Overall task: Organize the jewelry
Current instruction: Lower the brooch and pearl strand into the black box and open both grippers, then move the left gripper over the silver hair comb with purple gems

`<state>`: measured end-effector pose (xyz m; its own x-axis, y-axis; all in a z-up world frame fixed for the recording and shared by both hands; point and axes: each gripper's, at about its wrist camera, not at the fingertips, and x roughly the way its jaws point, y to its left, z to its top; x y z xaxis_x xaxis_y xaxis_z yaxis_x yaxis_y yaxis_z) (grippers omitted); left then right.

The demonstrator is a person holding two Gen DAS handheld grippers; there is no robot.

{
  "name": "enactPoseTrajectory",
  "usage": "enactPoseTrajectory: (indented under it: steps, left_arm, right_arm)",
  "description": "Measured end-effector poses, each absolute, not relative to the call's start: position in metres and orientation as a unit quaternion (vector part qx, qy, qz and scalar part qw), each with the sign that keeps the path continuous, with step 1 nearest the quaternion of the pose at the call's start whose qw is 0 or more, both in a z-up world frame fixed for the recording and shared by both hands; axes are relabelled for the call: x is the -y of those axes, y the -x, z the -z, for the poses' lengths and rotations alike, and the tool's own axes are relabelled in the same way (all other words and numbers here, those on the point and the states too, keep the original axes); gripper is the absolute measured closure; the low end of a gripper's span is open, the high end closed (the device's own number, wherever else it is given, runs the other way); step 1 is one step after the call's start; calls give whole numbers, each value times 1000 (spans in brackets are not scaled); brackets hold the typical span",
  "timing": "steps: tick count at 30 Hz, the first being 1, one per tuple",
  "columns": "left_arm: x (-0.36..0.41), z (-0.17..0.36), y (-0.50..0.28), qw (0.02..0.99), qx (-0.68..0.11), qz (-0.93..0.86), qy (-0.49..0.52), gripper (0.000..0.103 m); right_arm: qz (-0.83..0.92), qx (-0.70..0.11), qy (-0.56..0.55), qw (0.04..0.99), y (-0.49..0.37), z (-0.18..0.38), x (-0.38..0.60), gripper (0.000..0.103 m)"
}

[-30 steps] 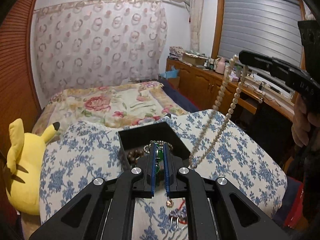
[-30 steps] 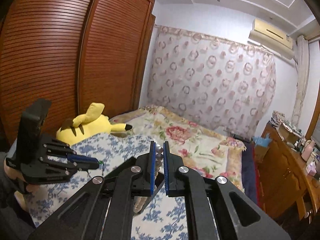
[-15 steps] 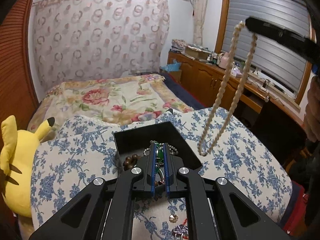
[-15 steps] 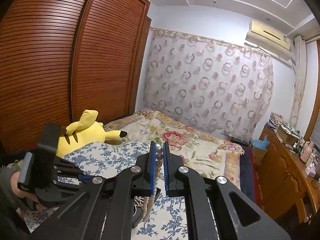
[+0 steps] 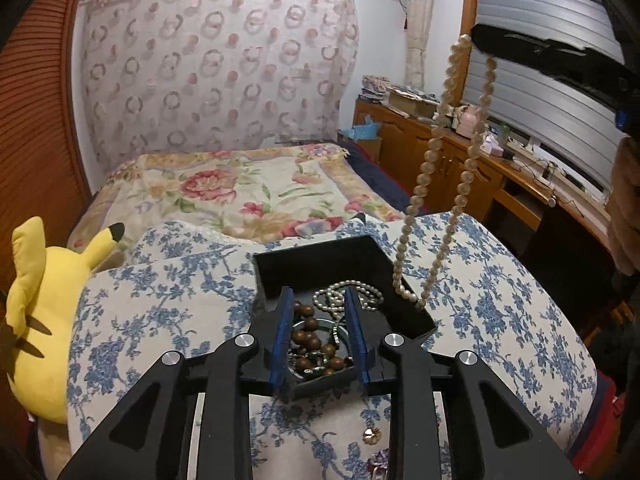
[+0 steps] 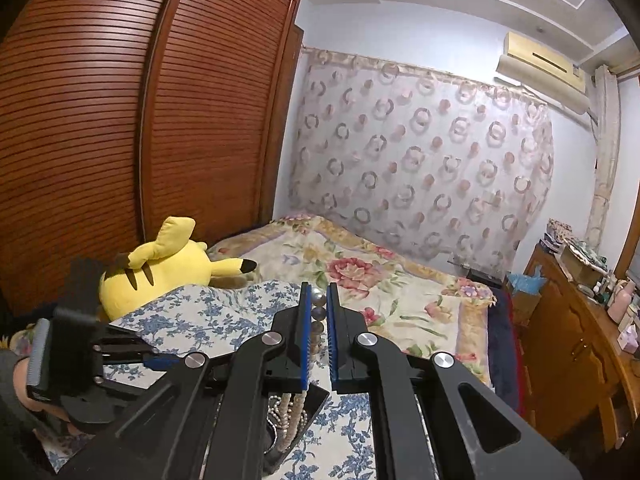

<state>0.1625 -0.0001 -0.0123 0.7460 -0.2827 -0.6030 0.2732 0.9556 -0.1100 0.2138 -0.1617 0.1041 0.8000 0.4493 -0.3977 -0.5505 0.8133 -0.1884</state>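
Black box (image 5: pixel 404 312) on the blue-flowered cushion (image 5: pixel 160 304): the landmark. Inside it already, brown beads (image 5: pixel 308 322) and a coiled white strand (image 5: pixel 346 294), so a collecting place for the loose pieces. Directly above its near end, left gripper (image 5: pixel 320 336), jaws spread wide and empty, apparently just past a drop. High above its right corner, right gripper (image 6: pixel 319 328) pinched onto a pearl necklace (image 5: pixel 436 184), held up so the long loop hangs straight and untangled, tail just reaching the rim. Likely next: lowering into the box. Nearer than the box, on the cushion, a small gold piece (image 5: pixel 370 435), not yet sorted.
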Motion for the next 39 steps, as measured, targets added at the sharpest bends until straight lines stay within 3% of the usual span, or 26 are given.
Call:
enactPoseTrajectory:
  steps: [11, 21, 27, 30, 31, 33, 39]
  left_arm:
    - [-24, 14, -154, 938, -321, 128, 13, 77]
    - [-31, 19, -147, 938, -324, 123, 14, 76]
    - [-30, 22, -145, 938, -327, 119, 8, 63]
    - [-29, 22, -144, 938, -326, 119, 7, 52]
    - [-29, 23, -144, 938, -325, 118, 5, 47]
    - [-29, 24, -142, 939, -324, 116, 0, 41]
    - [-27, 29, -136, 939, -323, 114, -15, 34]
  right_arm:
    - [-259, -180, 152, 937, -244, -90, 133, 95]
    - [-260, -273, 159, 912, -272, -12, 121, 95]
    - [-271, -306, 147, 901, -272, 13, 127, 94]
    - [-273, -307, 146, 900, -267, 17, 131, 93]
    - [-274, -308, 143, 900, -266, 17, 135, 92]
    - [-274, -308, 138, 901, -261, 18, 140, 70]
    - [-277, -307, 126, 902, -238, 24, 158, 68]
